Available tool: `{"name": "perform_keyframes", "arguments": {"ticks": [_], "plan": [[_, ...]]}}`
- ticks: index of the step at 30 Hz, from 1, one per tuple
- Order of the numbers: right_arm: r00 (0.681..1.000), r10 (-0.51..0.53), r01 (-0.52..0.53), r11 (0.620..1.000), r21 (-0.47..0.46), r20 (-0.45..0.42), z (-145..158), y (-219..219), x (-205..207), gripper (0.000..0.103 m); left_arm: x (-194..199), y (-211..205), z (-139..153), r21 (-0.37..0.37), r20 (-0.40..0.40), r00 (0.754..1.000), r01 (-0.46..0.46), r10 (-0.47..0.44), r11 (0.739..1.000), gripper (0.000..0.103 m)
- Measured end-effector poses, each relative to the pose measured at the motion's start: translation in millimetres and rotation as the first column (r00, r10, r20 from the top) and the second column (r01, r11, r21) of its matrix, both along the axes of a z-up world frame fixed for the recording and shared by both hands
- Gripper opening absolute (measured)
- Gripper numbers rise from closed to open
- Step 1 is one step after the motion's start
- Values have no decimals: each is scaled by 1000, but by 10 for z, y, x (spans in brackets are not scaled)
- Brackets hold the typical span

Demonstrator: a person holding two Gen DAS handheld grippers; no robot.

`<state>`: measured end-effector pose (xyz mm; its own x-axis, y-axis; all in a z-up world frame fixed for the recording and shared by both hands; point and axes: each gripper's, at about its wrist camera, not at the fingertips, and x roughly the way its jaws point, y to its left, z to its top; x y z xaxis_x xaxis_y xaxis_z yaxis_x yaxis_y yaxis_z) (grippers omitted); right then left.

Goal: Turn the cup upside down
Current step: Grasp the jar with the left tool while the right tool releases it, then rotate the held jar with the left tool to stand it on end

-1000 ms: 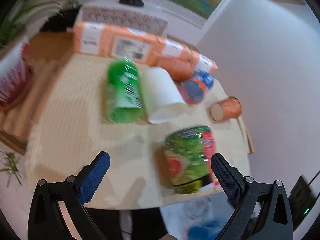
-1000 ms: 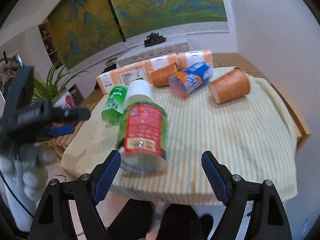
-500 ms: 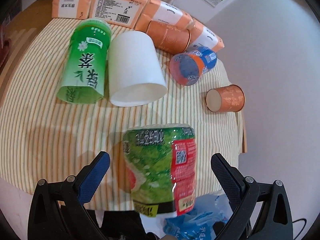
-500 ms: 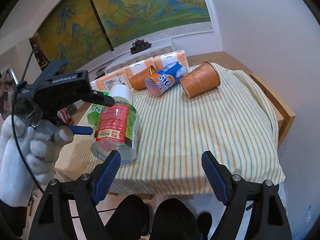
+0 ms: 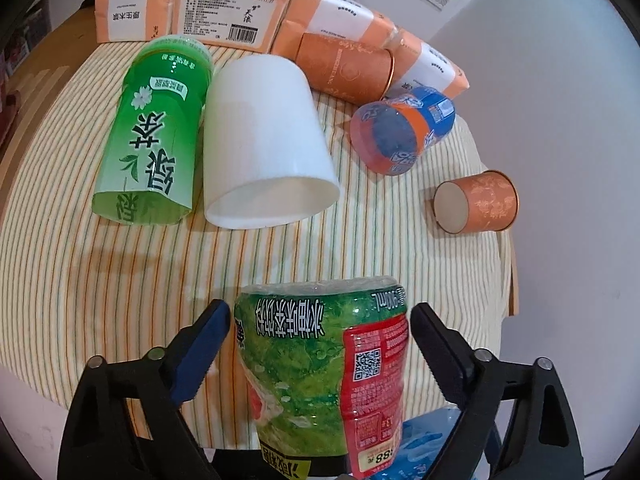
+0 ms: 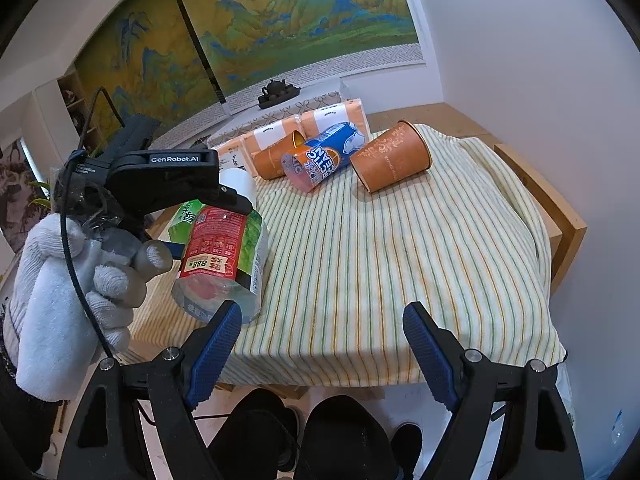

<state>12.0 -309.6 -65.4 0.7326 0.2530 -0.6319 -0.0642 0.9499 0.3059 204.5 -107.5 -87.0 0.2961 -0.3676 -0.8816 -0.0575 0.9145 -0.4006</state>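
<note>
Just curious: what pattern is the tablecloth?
Cream tablecloth with thin orange and green stripes; right wrist view.

The green-and-red cup (image 5: 328, 376) runs off the bottom edge, and its mouth cannot be seen.

Striped tablecloth (image 5: 360, 248) covers the table; orange tissue packs (image 5: 232, 12) lie along its far edge; landscape painting (image 6: 280, 24) on rear wall; teapot (image 6: 276, 90) below it.

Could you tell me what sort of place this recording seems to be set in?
Probably a home living or tea room: a landscape painting fills the wall, a teapot sits on a sideboard, and a striped cloth covers the table.
</note>
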Motion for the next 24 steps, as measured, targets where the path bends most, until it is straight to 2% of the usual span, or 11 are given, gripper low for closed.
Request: {"name": "perform_keyframes", "arguments": {"ticks": [11,20,24], "plan": [[999,-10,11,999,-48,34,54,53,-62,80,-113,12,59,8,53,998,20,-20,1000,90],[1000,-13,15,999,-46,27,39,45,-54,80,-330,14,286,38,161,985,54,-59,998,90],[1000,-11,12,999,-46,24,39,61,-54,80,-421,16,401,62,232,970,64,-76,996,90]]}}
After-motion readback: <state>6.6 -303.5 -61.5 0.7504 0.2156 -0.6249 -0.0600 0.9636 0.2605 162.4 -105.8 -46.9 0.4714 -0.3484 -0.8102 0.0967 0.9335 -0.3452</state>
